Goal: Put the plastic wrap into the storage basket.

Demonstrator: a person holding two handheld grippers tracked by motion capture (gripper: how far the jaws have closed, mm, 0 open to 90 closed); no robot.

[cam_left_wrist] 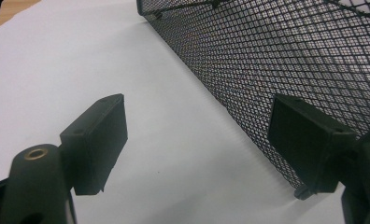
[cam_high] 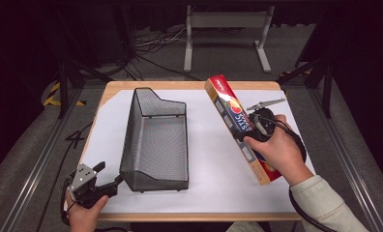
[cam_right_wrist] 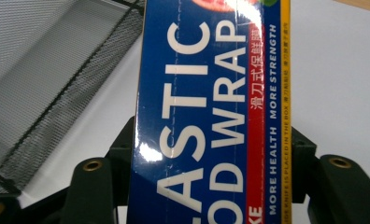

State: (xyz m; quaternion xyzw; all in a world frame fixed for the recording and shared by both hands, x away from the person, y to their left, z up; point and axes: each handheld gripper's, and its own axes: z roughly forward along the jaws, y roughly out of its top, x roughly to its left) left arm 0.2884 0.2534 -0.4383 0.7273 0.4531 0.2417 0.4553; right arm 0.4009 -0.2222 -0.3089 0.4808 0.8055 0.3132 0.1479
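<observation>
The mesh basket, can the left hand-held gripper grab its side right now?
Probably yes. The left hand-held gripper is open, one jaw against the black mesh basket wall, with bare white paper between the jaws.

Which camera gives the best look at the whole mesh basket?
High view: the basket shows whole, on the white sheet. The left gripper view shows just its side wall; the right gripper view catches a corner.

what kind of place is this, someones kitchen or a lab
Likely a lab or recording setup, not a kitchen: the table sits in a metal-rail frame with dark surroundings, cables lie on the floor behind, and a person holds a gripper in each hand over a white sheet.
</observation>
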